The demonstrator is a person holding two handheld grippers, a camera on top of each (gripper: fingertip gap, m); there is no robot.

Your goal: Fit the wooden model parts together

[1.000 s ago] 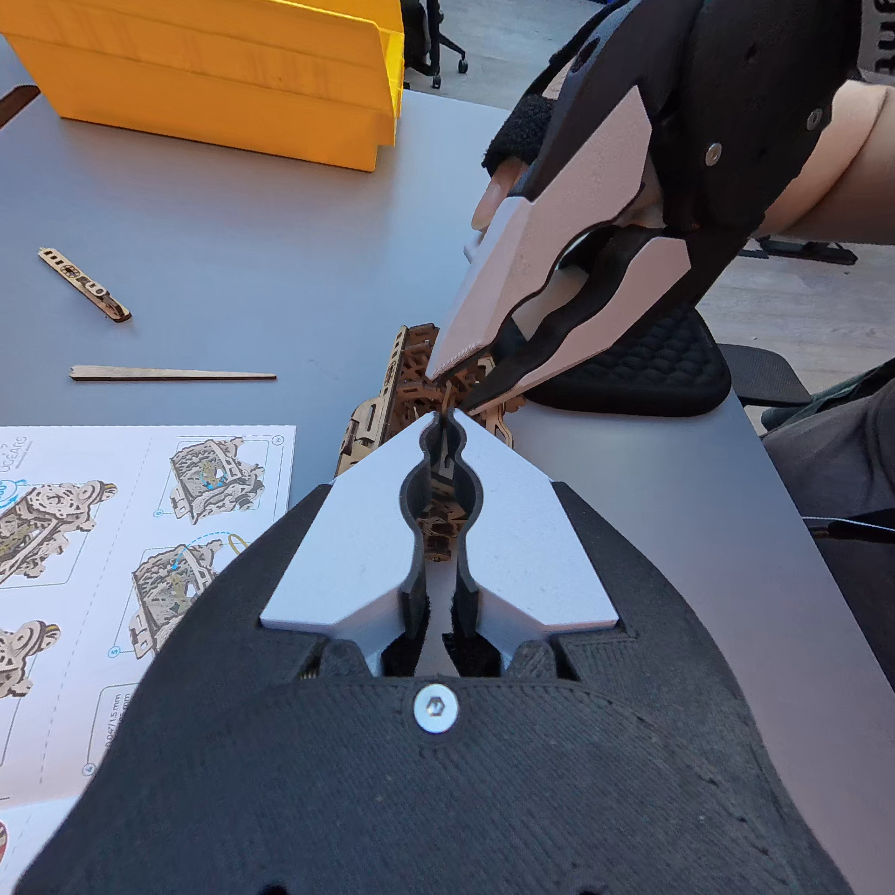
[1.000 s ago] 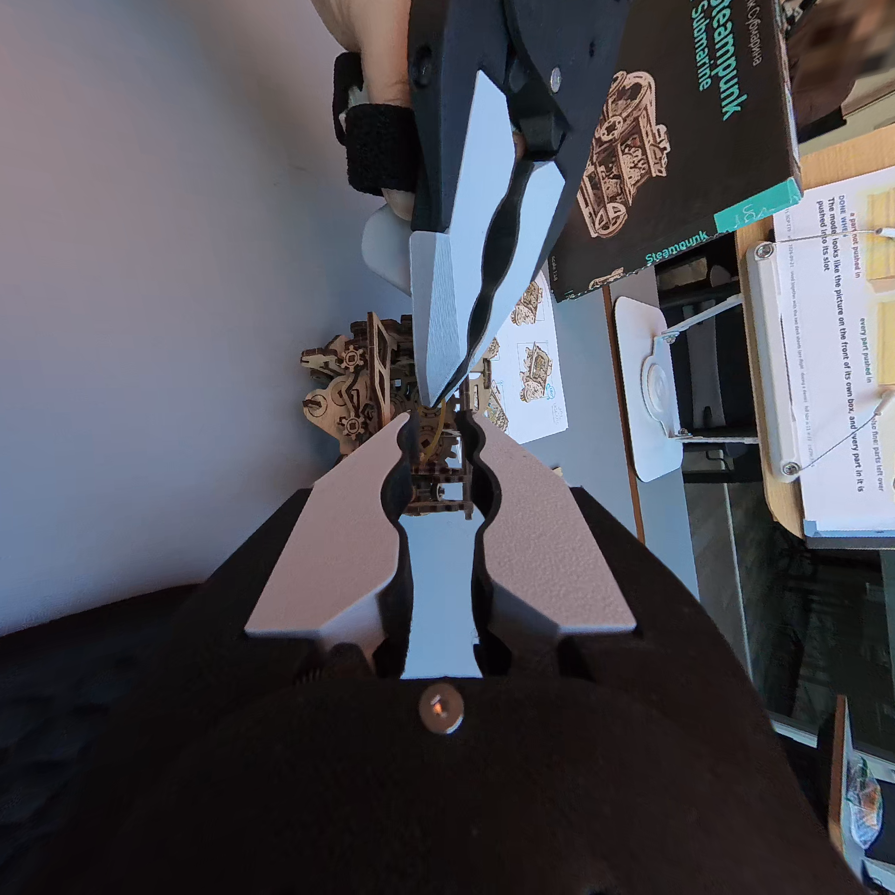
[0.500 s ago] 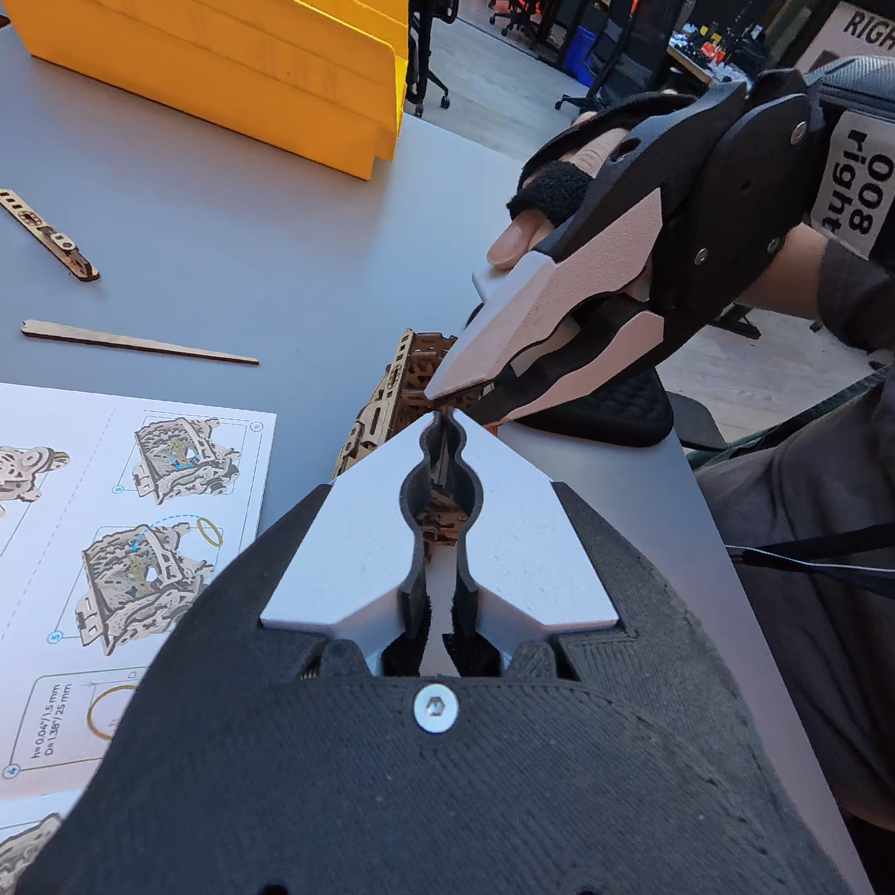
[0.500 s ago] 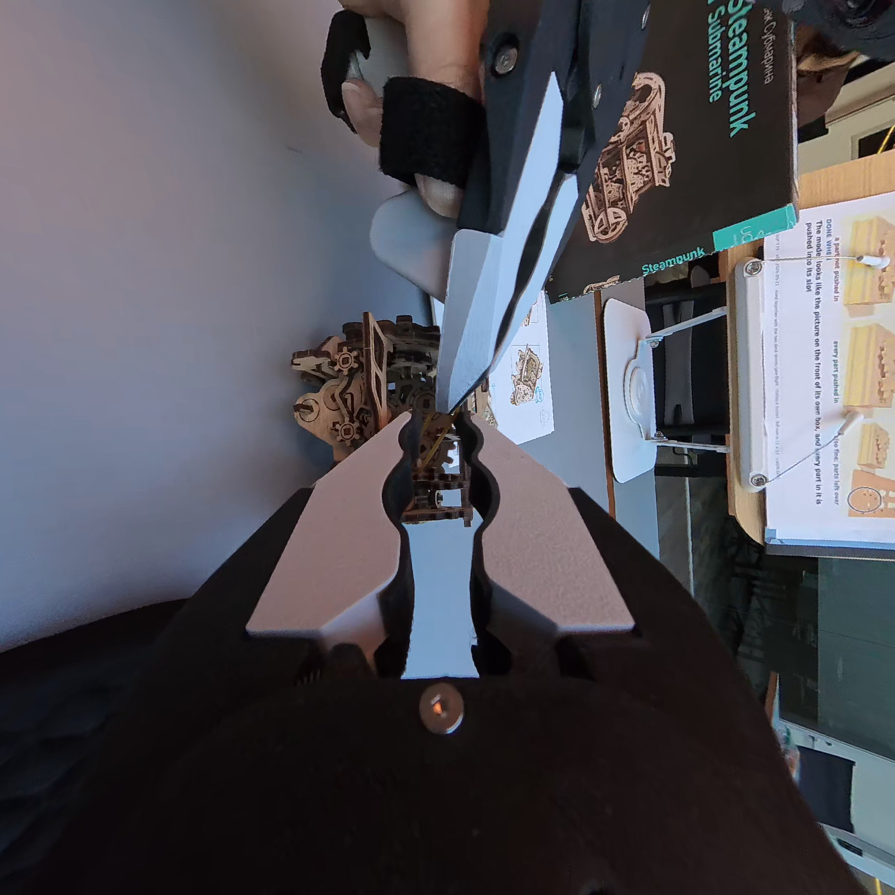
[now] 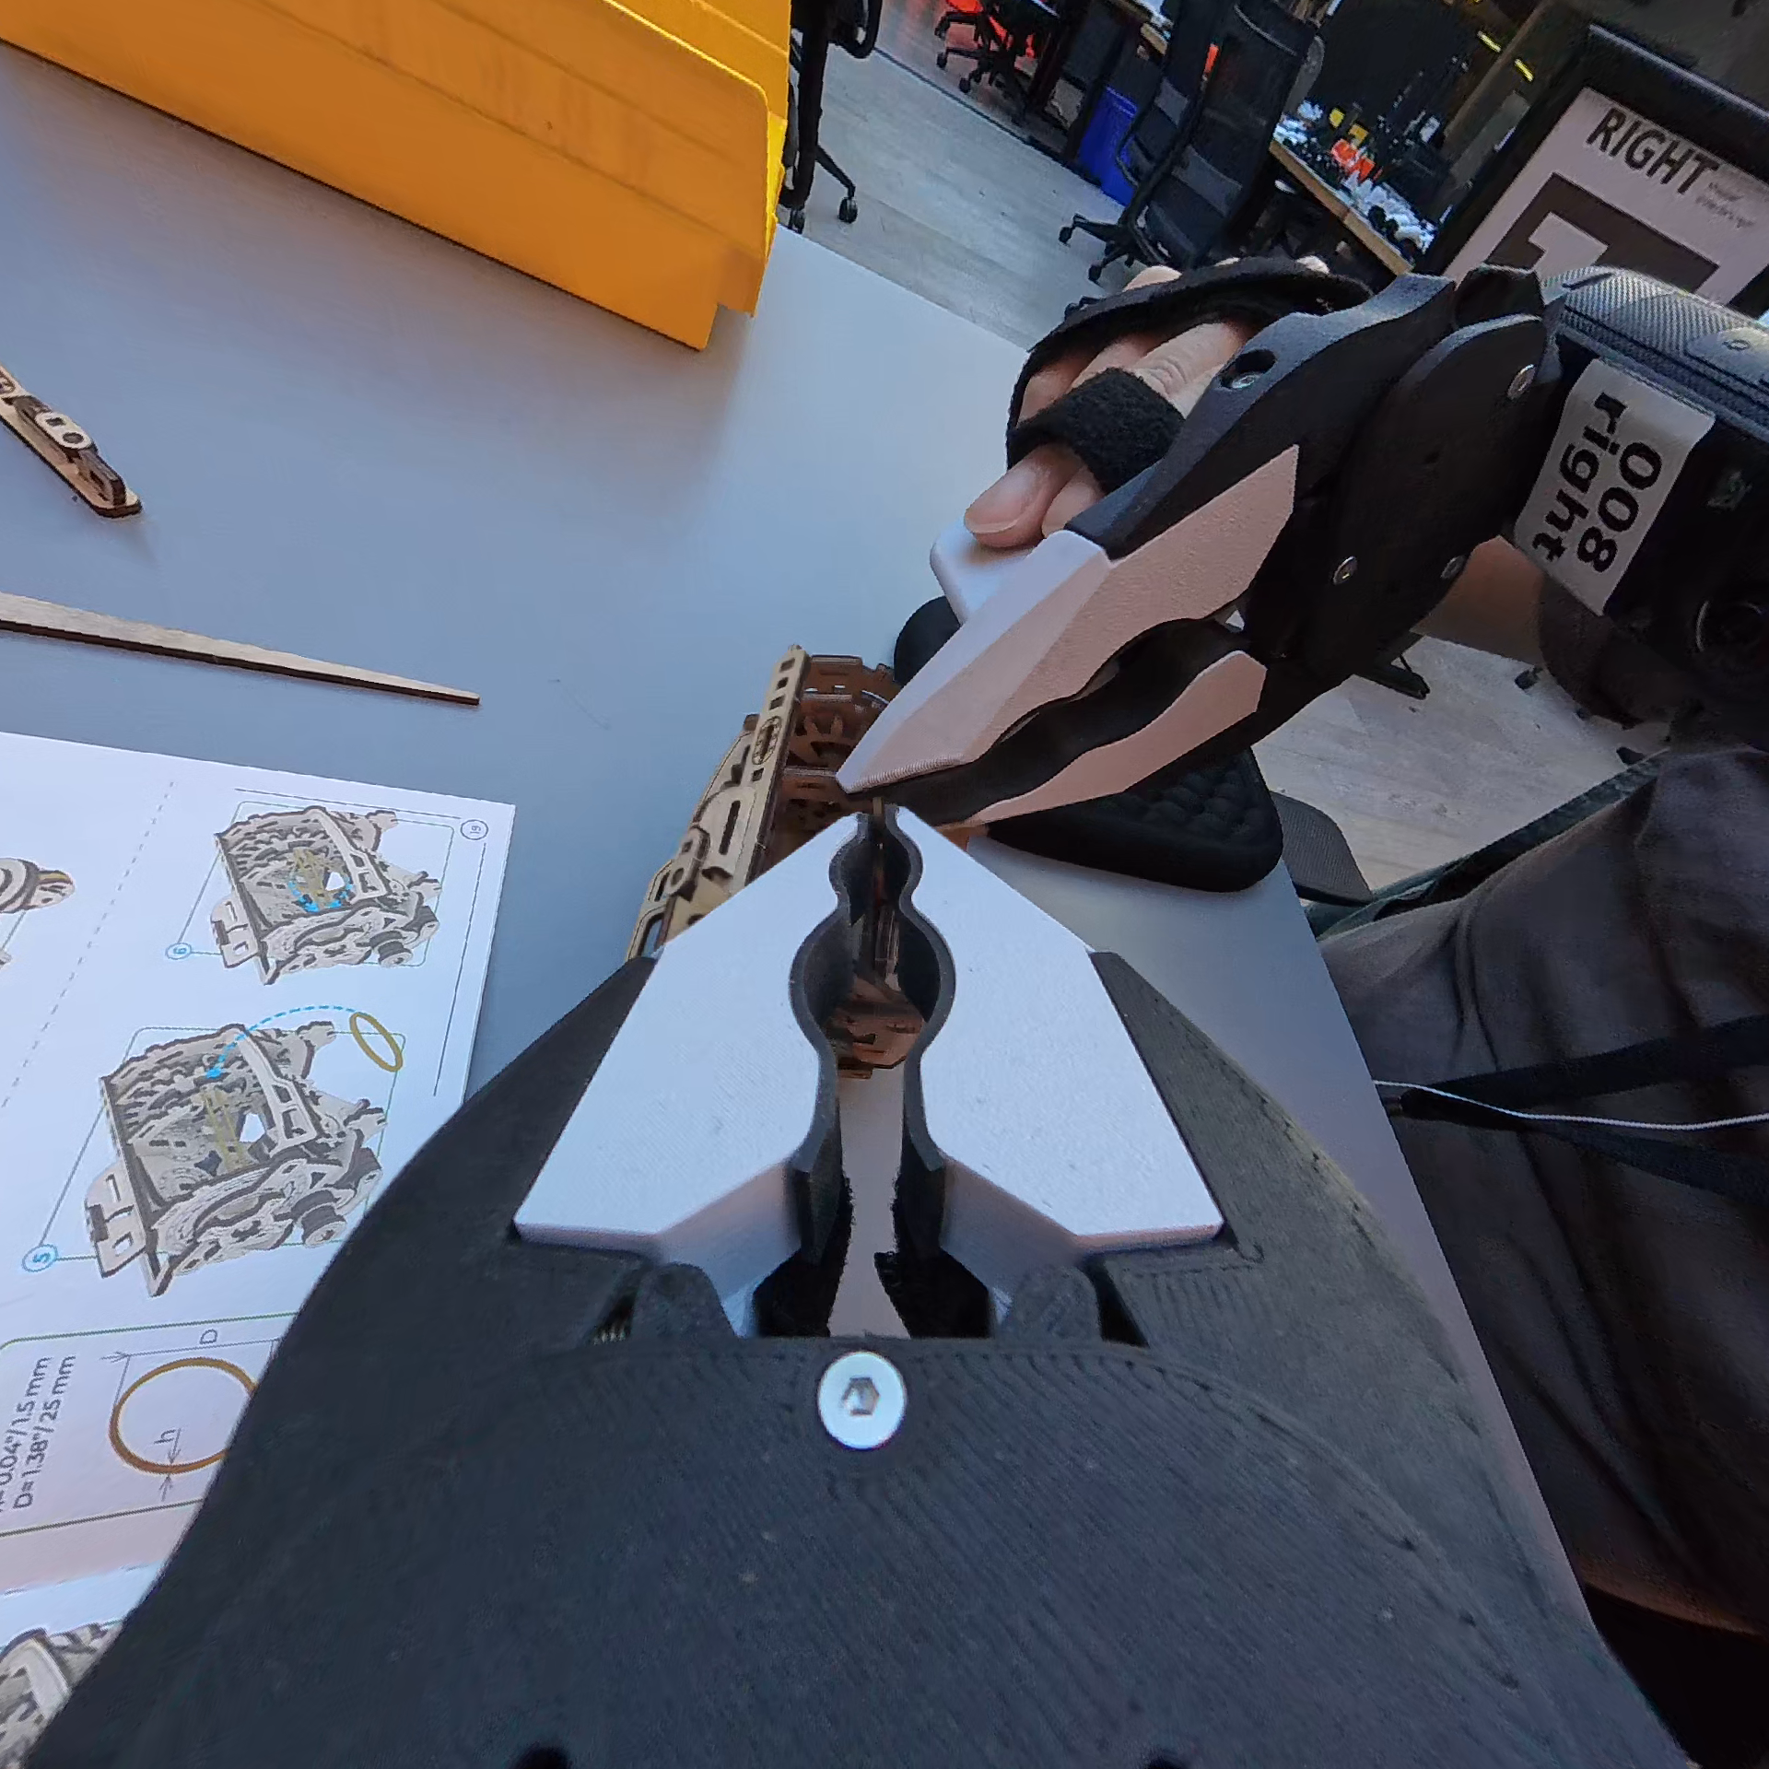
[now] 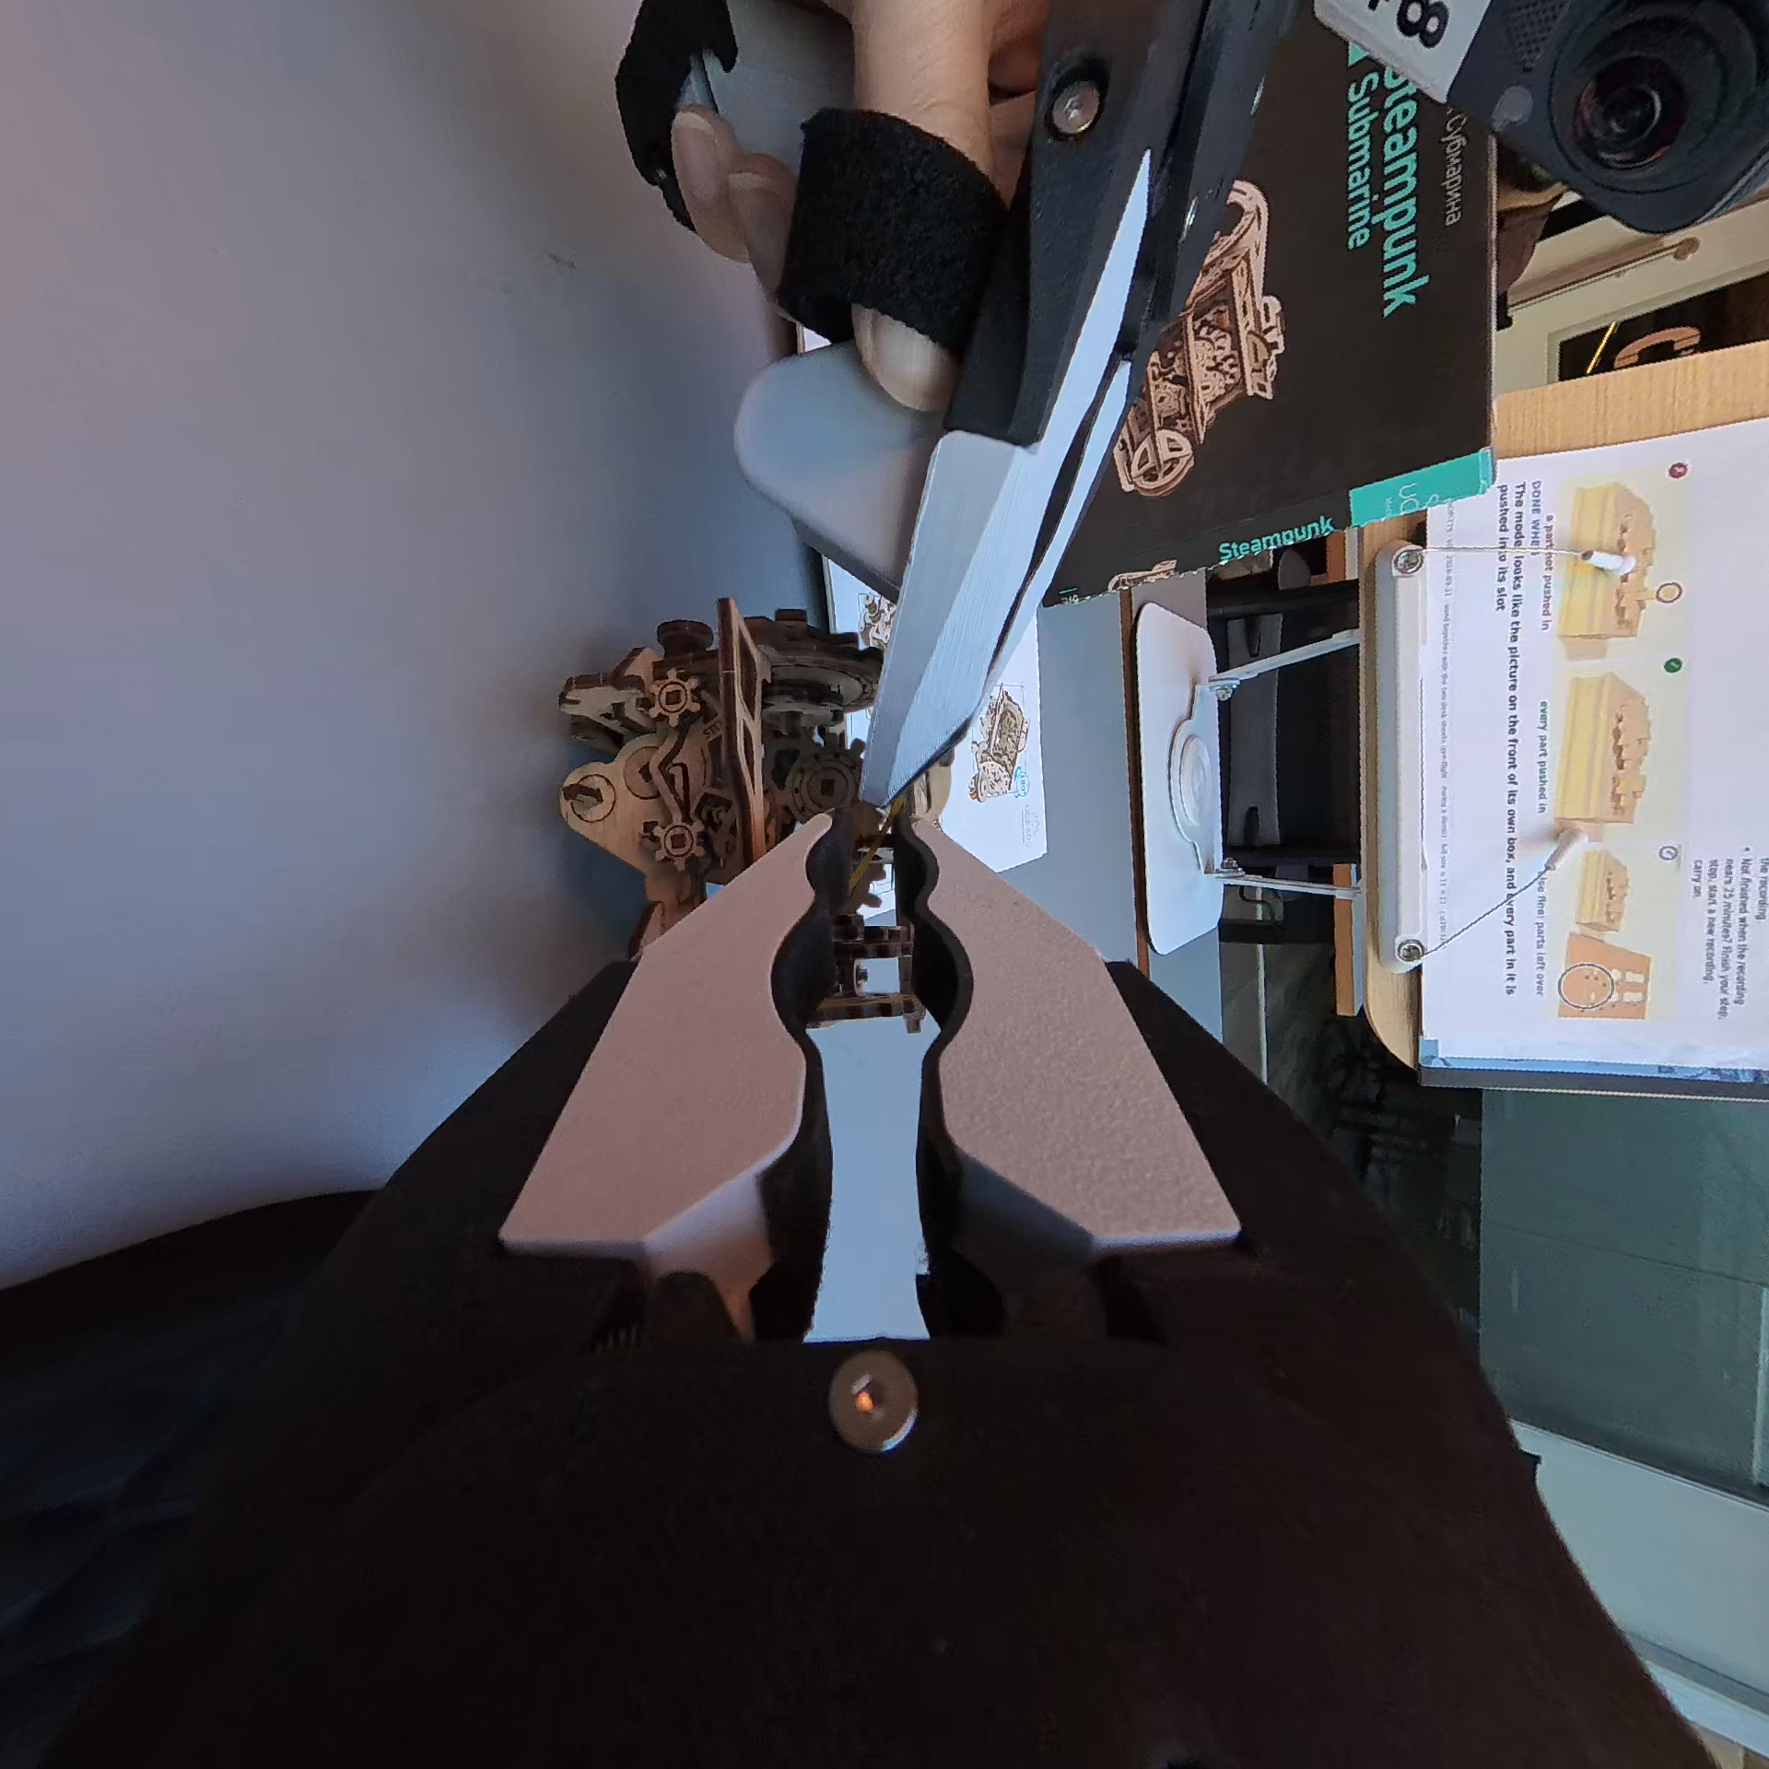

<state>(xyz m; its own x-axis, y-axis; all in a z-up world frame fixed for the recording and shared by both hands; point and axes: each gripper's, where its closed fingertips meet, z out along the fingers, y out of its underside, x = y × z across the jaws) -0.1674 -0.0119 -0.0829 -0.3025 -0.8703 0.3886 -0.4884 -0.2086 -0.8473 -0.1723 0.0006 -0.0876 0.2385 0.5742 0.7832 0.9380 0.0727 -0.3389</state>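
The wooden model [image 5: 756, 794] of laser-cut gears and plates stands on the grey table [image 5: 479, 526]; it also shows in the right wrist view [image 6: 670, 756]. My left gripper [image 5: 878, 818] is shut, tips pinching a thin yellowish rubber band [image 6: 864, 855] just above the model. My right gripper [image 6: 866, 833] meets it tip to tip from the right, jaws nearly closed around a thin wooden edge of the model and the band. Each gripper shows in the other's view, the right [image 5: 862, 787] and the left [image 6: 876, 794]. The model's near side is hidden behind my fingers.
Yellow bins [image 5: 479, 144] stand at the back. An instruction sheet [image 5: 239, 1005] lies at the left, with two loose wooden strips [image 5: 239, 656] [image 5: 67, 450] beyond it. A black pad [image 5: 1149, 823] sits by the table's right edge. The kit box [image 6: 1292, 287] and a clipboard stand [image 6: 1608, 747] are behind. Left and right tips are no more than a few centimetres apart.
Both grippers stay tip to tip over the model. The right gripper has tilted flatter and drawn back to the right; the left view has swung so more of the room shows.
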